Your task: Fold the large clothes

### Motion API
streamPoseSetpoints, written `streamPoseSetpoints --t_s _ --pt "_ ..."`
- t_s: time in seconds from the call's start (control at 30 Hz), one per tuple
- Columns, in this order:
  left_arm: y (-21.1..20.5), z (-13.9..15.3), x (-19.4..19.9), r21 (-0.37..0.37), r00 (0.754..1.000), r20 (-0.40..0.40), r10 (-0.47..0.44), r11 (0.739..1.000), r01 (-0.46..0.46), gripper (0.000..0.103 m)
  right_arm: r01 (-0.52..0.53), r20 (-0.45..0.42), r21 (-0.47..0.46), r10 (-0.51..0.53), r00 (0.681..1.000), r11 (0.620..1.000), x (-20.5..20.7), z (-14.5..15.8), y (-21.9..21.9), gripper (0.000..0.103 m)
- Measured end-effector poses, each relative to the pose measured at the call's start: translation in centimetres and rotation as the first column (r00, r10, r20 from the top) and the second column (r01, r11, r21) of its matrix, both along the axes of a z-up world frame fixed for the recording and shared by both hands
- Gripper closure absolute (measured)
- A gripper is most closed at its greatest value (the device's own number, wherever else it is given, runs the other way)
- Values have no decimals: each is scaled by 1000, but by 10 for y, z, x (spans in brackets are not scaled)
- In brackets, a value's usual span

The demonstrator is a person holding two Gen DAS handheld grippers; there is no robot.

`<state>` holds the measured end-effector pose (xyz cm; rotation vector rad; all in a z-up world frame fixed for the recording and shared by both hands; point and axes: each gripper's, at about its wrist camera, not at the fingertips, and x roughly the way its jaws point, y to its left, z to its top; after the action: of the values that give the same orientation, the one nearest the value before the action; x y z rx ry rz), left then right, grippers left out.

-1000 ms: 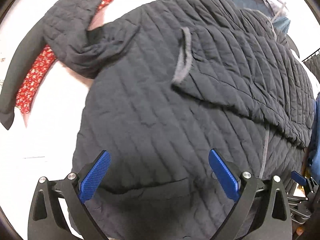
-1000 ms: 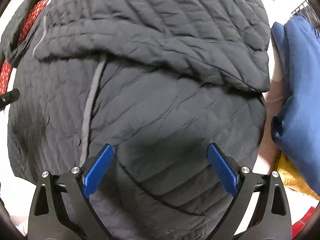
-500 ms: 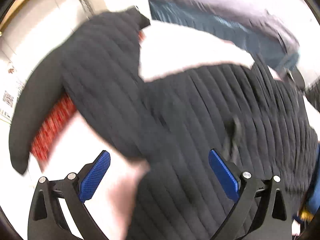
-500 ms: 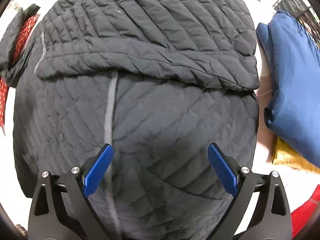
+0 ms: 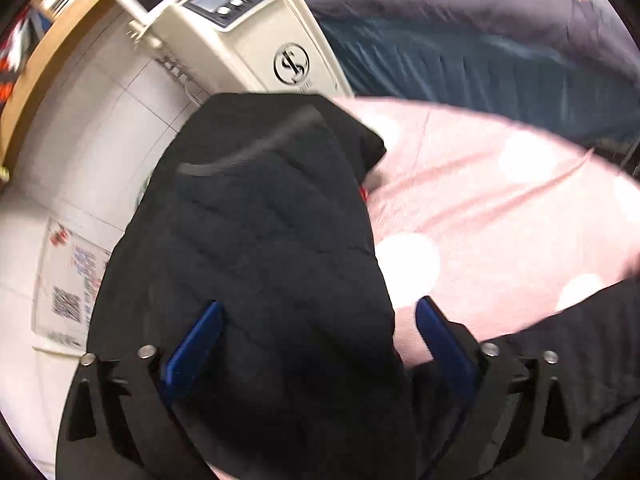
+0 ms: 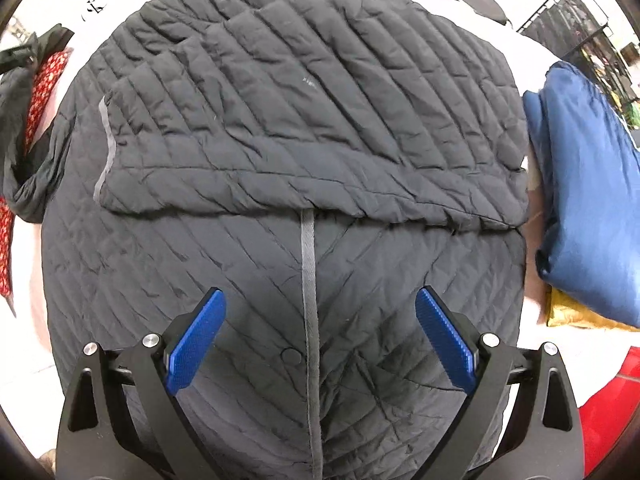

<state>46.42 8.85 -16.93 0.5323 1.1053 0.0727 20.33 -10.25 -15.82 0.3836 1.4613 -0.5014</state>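
The black quilted jacket is lying spread on the pink dotted bed cover, one sleeve already folded across its chest, while the left tongs are straddling the other sleeve, jaws wide and not visibly pinching, and the right tongs are hovering wide open and empty over the hem. To fold well, I judge the left should be closing near the cuff and carrying it flat across. A white appliance is showing a round "S"-like logo; the wall sticker is too blurred to read.

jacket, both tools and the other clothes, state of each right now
quilted jacket: flat, one sleeve folded across its front
other sleeve: unfolded, lying between the left tool's open jaws
left tool: open
right tool: open, over the jacket's hem
blue garment: folded, beside the jacket
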Motion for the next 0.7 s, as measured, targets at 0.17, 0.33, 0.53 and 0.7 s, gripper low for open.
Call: streamPoseSetpoints --t_s 0.17,0.33,0.53,0.7 --pt "20 -23 6 68 999 0 32 997 -32 46 40 -15 -18 -40 999 999 -5 12 0 9" --pt "43 7 -1 -93 996 -5 87 992 -87 89 46 -24 -25 -47 999 999 -11 14 -2 9" --pt "36 70 -38 -279 998 45 46 960 -31 95 0 42 -7 0 999 1000 -24 26 -6 9" --pt "-23 120 -106 -378 978 133 -161 904 201 95 -11 99 1 11 995 1000 -20 32 -22 9"
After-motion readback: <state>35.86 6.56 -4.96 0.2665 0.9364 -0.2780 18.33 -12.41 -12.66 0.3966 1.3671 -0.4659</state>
